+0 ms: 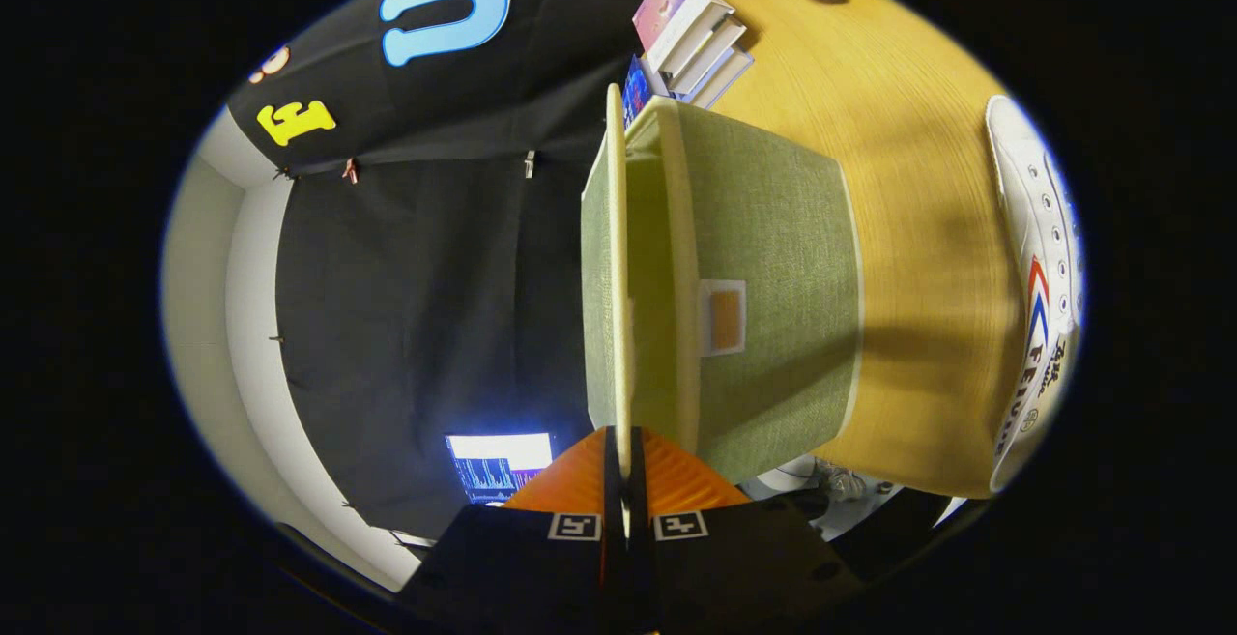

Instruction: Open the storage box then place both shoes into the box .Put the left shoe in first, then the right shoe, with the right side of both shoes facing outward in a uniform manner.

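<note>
Green fabric box (773,297) sits on the wooden table (918,229), its lid (615,268) lifted. The tool (626,480) is clenched on the lid's edge. A white shoe (1039,287) lies beyond the box.

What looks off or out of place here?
Nothing damaged or spilled. The gripper is clamped on the lid edge, holding it lifted off the green storage box. A white shoe lies on the table beyond.

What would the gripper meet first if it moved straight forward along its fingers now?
The gripper already has both orange fingers shut on the thin lid of the green fabric storage box. Going straight on, it would slide further along this lid; beyond it hangs the black cloth wall, though depth is unclear.
</note>
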